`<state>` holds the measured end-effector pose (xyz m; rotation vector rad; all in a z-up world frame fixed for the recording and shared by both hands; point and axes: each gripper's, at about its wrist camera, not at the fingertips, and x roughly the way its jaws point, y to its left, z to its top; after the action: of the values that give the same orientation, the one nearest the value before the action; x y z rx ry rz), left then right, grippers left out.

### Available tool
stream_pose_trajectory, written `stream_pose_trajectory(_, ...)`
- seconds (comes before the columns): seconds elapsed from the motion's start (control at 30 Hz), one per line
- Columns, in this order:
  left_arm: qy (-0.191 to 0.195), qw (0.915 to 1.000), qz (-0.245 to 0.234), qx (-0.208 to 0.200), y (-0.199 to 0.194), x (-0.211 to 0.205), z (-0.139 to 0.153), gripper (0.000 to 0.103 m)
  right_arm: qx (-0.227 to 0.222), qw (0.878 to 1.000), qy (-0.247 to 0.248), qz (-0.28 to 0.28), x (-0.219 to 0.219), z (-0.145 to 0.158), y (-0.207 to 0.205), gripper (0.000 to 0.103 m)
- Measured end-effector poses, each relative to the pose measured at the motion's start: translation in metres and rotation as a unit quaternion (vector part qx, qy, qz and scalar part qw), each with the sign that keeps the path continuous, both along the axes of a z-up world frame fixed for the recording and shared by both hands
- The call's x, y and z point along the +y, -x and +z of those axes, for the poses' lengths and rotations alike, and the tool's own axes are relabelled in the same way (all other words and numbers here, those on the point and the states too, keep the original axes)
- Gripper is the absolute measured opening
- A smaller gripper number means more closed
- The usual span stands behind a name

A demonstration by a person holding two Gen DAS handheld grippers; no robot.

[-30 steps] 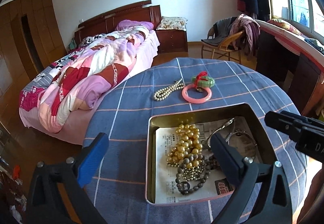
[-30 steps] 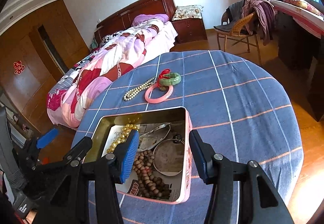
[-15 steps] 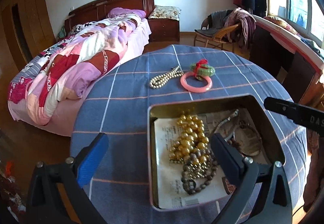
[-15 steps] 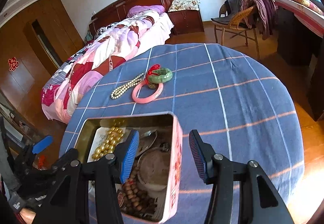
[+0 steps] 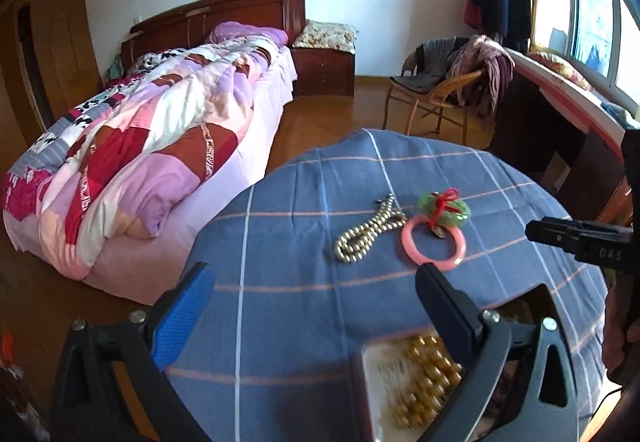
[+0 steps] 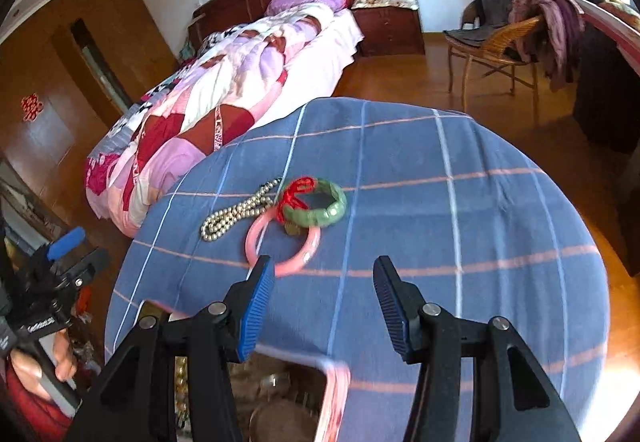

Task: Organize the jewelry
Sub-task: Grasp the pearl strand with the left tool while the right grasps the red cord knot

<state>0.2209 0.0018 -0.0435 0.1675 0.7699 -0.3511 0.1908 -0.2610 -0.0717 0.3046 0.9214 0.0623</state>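
Note:
On the round table's blue checked cloth (image 5: 304, 242) lie a pearl necklace (image 5: 366, 236), a pink bangle (image 5: 434, 246) and a green bangle with a red string (image 5: 444, 207), close together. They also show in the right wrist view: necklace (image 6: 236, 216), pink bangle (image 6: 282, 244), green bangle (image 6: 320, 204). An open metal box (image 5: 408, 390) holding gold beads sits at the near edge, under both grippers; its pink rim (image 6: 334, 398) is blurred. My left gripper (image 5: 312, 306) is open and empty. My right gripper (image 6: 324, 294) is open and empty, just short of the pink bangle.
A bed with a patchwork quilt (image 5: 152, 146) stands left of the table. A wicker chair with clothes (image 5: 448, 82) and a dark desk (image 5: 560, 130) stand behind and to the right. The right gripper's body (image 5: 580, 242) shows at the left view's right edge.
Both grippers have moved forward and tilted up, so the box has slid to the bottom of both views. The loose jewelry is now nearer. Both grippers stay open.

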Motion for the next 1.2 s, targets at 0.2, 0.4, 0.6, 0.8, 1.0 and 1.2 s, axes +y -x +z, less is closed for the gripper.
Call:
stream_pose_trajectory(0.2, 0.001, 0.9986, -0.033, 0.04, -0.042, -0.009, -0.023, 0.094, 0.013, 0.998, 0.034, 0.05, 0.013, -0.013, -0.047, 0.052)
stream_pose_trajectory(0.4, -0.01, 0.9894, -0.118, 0.084, -0.074, -0.032, -0.047, 0.09, 0.036, 0.99, 0.067, 0.118, 0.034, -0.032, -0.091, 0.052)
stream_pose_trajectory(0.6, -0.03, 0.9817, -0.157, 0.104, -0.09, -0.056, -0.064, 0.078, 0.058, 0.987, 0.054, 0.14, 0.036, -0.048, -0.114, 0.052)
stream_pose_trajectory(0.8, -0.064, 0.9745, -0.188, 0.106, -0.093, -0.073, -0.079, 0.06, 0.062, 0.984, 0.049, 0.159, 0.037, -0.051, -0.121, 0.022)
stream_pose_trajectory(1.0, -0.045, 0.9726, -0.198, 0.113, -0.097, -0.073, -0.075, 0.033, 0.07, 0.984, 0.01, 0.163, 0.031, -0.055, -0.127, 0.007)
stream_pose_trajectory(1.2, -0.048, 0.9723, -0.201, 0.11, -0.093, -0.079, -0.074, 0.013, 0.037, 0.986, -0.051, 0.152, 0.019, -0.035, -0.115, 0.007)
